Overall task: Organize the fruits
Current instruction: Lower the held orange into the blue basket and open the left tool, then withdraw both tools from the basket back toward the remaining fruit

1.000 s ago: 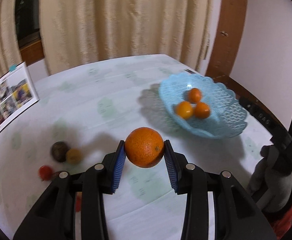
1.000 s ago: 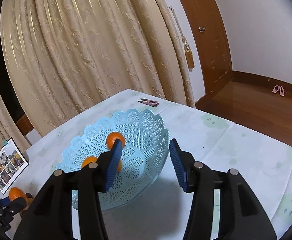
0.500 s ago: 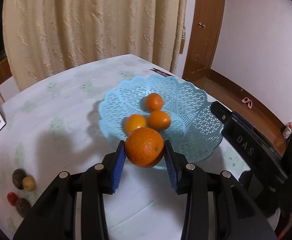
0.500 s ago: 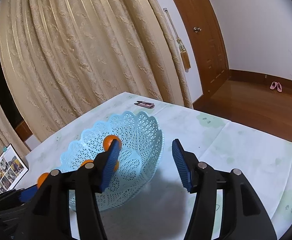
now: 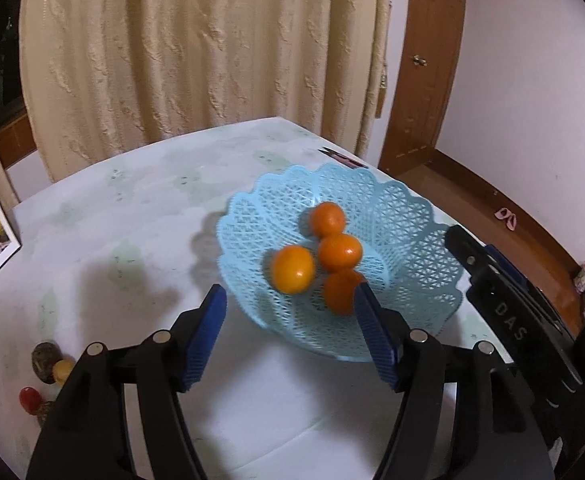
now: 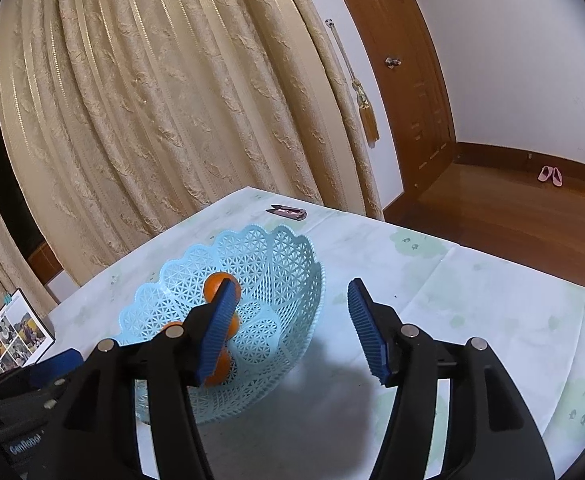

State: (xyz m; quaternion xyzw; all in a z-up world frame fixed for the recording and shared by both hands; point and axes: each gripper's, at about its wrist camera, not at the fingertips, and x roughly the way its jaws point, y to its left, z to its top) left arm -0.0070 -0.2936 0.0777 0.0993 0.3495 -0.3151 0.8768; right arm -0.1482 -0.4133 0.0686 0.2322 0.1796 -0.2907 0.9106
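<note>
curtain [image 6: 164,120] – behind table | photo frame [image 6: 12,338] – table's left edge

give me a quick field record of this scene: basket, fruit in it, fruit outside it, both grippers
basket: light blue lattice basket on the table
fruit in basket: four oranges
fruit outside: small dark, yellow and red fruits at the table's near left edge
left gripper: jaws opening, nothing between them
right gripper: jaws opening, empty, beside the basket

Pale blue plastic lattice basket [image 5: 408,216], openwork, slight sheen. Round orange fruits [image 5: 292,269] smooth, glossy-skinned. Cream curtain [image 5: 196,48] was heavy cloth with raised rough pattern. Brown wooden door [image 6: 408,64] polished. Black grippers' blue pads [image 5: 206,336] ribbed, matt.
</note>
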